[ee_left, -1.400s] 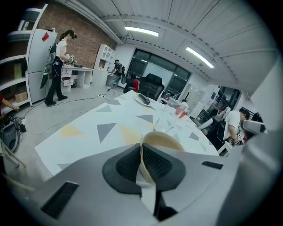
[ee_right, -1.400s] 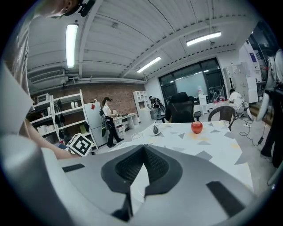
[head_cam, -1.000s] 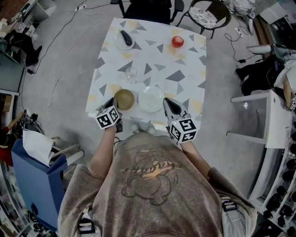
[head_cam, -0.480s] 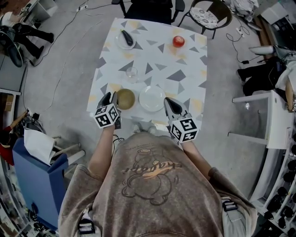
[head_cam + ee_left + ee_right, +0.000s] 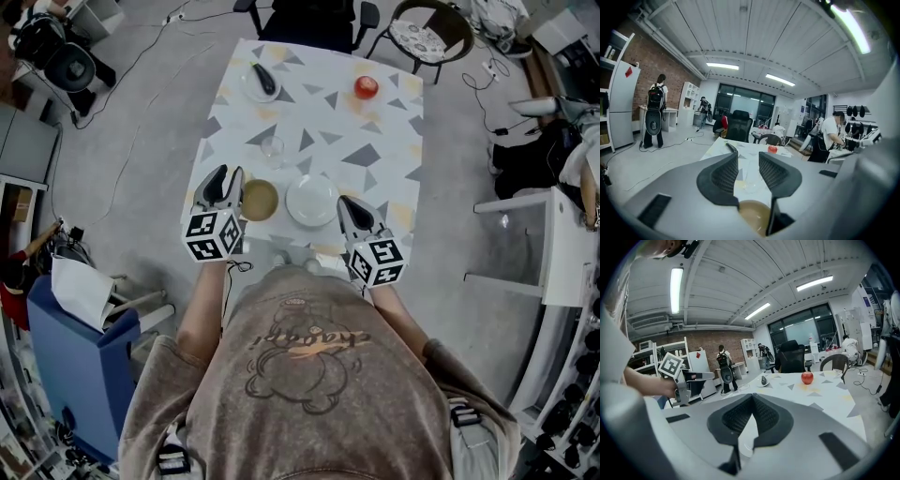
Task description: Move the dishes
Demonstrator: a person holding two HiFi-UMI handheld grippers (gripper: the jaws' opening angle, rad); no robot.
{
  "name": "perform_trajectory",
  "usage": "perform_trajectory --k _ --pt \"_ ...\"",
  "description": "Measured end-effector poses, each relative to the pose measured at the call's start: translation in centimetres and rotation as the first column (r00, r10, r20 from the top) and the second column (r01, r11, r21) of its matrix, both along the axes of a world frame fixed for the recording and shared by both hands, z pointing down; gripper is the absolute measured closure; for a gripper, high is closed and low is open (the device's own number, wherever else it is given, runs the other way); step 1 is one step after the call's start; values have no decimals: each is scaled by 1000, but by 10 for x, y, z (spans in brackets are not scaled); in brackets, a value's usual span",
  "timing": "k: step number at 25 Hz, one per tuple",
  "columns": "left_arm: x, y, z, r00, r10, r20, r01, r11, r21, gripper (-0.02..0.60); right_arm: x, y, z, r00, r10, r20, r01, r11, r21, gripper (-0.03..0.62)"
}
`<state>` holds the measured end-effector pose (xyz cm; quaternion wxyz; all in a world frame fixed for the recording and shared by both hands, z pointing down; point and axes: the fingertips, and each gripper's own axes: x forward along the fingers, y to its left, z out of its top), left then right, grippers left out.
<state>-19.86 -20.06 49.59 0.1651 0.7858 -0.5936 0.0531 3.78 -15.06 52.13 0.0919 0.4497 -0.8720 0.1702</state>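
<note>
Left hand-held gripper (image 5: 223,174) sits at the lower left of the bench (image 5: 375,178) in the head view, just left of the brown bowl (image 5: 260,200). Its jaws have just been opening; I see them apart in the left gripper view, pads bare, nothing between them. There the bowl shows low in frame, under the jaws and clear of them.

Right hand-held gripper (image 5: 343,202) is at the bench's lower right, just right of the white plate (image 5: 311,200). Its jaws meet at the tips, gripping nothing. A pale strip of the plate shows below them in the right gripper view.

Bowl and plate lie side by side near the bench's lower edge, close but apart. A clear glass (image 5: 272,147) stands just above the bowl. Upper left corner: a small dish with a dark eggplant (image 5: 259,82). Upper right: a red apple (image 5: 366,87).
</note>
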Motion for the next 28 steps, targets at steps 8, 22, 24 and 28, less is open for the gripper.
perform_trajectory --k 8,22,24,28 --pt "22 30 -46 998 56 16 -57 994 94 454 8 -4 -10 1000 29 6 -29 999 24 591" --pt "31 51 -27 996 63 61 -68 995 77 514 13 -7 -26 999 49 14 -49 996 73 591" --pt "31 52 -22 996 62 70 -67 995 71 534 13 -5 -26 999 47 8 -48 996 76 591" --pt "31 54 -12 996 59 68 -63 996 58 551 14 -4 -25 999 47 5 -48 996 81 591"
